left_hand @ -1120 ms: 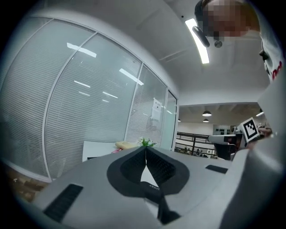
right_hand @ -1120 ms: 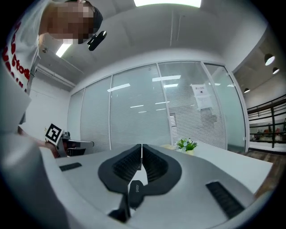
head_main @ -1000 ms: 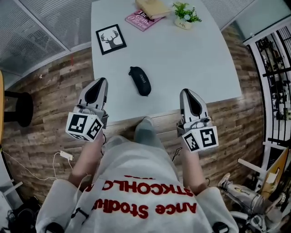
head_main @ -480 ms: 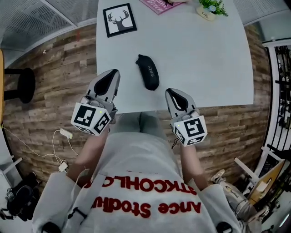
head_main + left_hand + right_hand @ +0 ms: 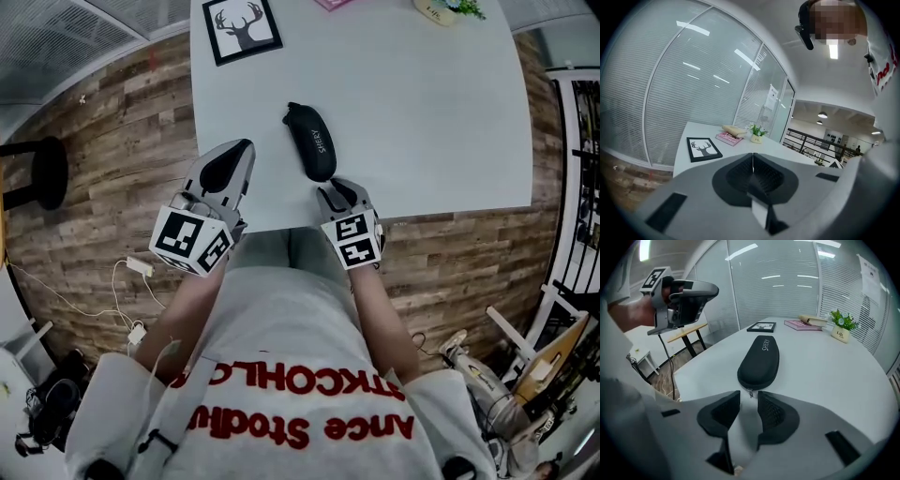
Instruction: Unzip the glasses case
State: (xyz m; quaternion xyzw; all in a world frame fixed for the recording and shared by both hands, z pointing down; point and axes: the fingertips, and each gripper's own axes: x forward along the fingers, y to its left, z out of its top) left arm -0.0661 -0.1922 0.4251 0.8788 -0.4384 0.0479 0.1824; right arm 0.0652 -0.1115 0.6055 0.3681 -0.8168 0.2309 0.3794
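Note:
A black zipped glasses case point(image 5: 312, 141) lies on the white table point(image 5: 422, 122), near its front edge. My right gripper point(image 5: 330, 190) tips down at the case's near end. In the right gripper view its jaws are opening, with a clear gap at the tips point(image 5: 749, 397). The case point(image 5: 760, 363) sits just beyond them, and its small metal zipper pull point(image 5: 750, 393) hangs at the mouth of the gap, untouched by the pads. My left gripper point(image 5: 244, 150) hovers over the table's front left corner, left of the case. In the left gripper view it point(image 5: 752, 157) is shut on nothing.
A framed deer picture point(image 5: 242, 26) lies at the table's far left. A pink book point(image 5: 804, 323) and a potted plant point(image 5: 841, 326) stand at the far end. Wooden floor surrounds the table, with a black stool point(image 5: 42, 173) and a cable point(image 5: 136, 272) to the left.
Both grippers have come down toward the table's front edge. The right one dropped further, tipped downward and moved left to the case's near end. The case has not moved.

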